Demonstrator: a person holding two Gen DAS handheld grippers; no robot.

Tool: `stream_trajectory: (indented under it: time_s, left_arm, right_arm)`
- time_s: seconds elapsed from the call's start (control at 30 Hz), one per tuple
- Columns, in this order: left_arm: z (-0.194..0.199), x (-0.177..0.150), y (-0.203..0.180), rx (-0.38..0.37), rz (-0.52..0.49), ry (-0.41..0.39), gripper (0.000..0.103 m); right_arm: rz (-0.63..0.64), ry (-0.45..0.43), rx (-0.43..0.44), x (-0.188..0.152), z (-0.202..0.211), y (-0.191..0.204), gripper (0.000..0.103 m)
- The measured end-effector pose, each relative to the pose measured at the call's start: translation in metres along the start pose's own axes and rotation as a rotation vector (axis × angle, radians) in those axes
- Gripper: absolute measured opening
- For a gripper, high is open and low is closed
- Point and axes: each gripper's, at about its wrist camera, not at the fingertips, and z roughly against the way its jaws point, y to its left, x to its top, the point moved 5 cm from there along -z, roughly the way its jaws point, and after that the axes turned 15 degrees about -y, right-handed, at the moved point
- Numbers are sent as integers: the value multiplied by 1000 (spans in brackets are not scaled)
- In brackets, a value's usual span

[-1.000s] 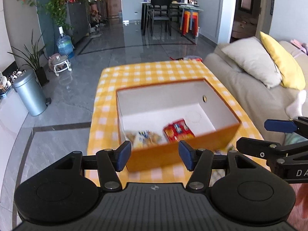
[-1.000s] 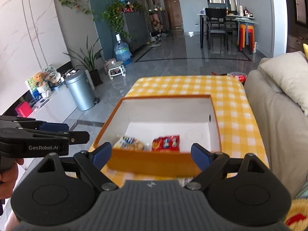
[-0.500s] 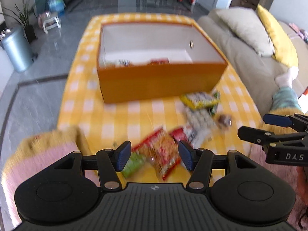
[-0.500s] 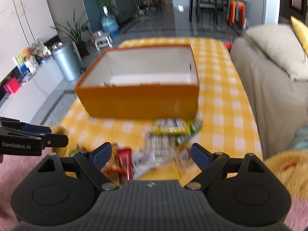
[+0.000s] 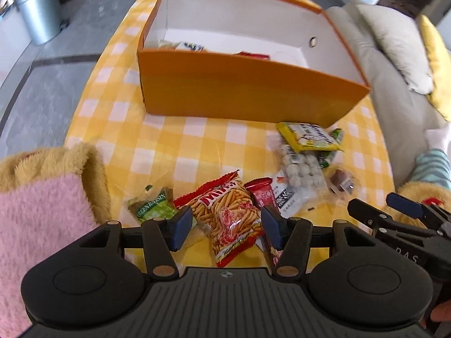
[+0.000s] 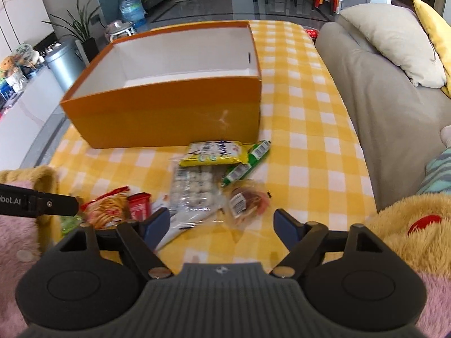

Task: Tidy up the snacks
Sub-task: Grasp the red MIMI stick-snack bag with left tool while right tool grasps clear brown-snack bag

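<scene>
1. Both views have swung down over the past second, from looking into the orange box (image 5: 248, 93) to looking at the loose packets on the near part of the checked table (image 5: 157, 146). In my judgement a fresh pick is beginning, not a drop-off.
2. Near left edge of the table: a small green raisin packet (image 5: 153, 208) lies flat, just left of the left gripper (image 5: 224, 226).
3. The left gripper is spread and holds nothing. It hangs over an orange-and-red packet of snack sticks (image 5: 228, 211), which shows between the blue pads; no pad presses on it. This packet looks like the intended pick.
4. Just right of that: a small red packet (image 5: 260, 194), then a clear bag of pale round balls (image 6: 194, 194) overlapping its neighbours.
5. Behind the clear bag, close to the box's near wall: a yellow packet (image 6: 214, 153) with a green packet (image 6: 248, 160) partly tucked under it.
6. Right of the clear bag: a small clear-wrapped brown snack (image 6: 248, 200), ahead of the right gripper (image 6: 222, 228).
7. The right gripper's jaws have just been closing a little, yet they stand spread with nothing pinched; a corner of the clear bag lies by its left pad.
8. Inside the box, two packets show at the near wall, seen only in the left view. Most snacks remain outside, so the task is early
</scene>
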Motion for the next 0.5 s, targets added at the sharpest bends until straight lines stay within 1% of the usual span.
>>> stream_trajectory:
  time_s: [0.03,0.1,0.17,0.23,0.33,0.4,0.43,0.5]
  left_arm:
    - [-4,0,0,16,26,3,66]
    - [-11,-2,0,40,61,24,66]
    - [-20,-5,-2,46,86,56,66]
    - [-27,-8,-1,65,111,70,66]
    - [-36,-11,-2,81,115,98,66]
    - [-41,-13,-2,87,112,114,66]
    - [-43,-14,-3,86,111,120,66]
    - [-46,-16,-5,82,108,130,66]
  right_arm:
    - [-5,4,-2,0,-4,-2,76]
    - [-11,4,-1,1,-13,-5,72]
    - [4,7,-5,1,-21,-8,68]
    - [12,18,-6,-1,-30,-11,68]
    - [-13,28,-2,-3,-41,-15,67]
    - [-14,31,-4,-4,-47,-17,64]
    - [-13,35,-5,-4,-50,-18,60]
    - [-23,51,-2,-6,-56,-19,58]
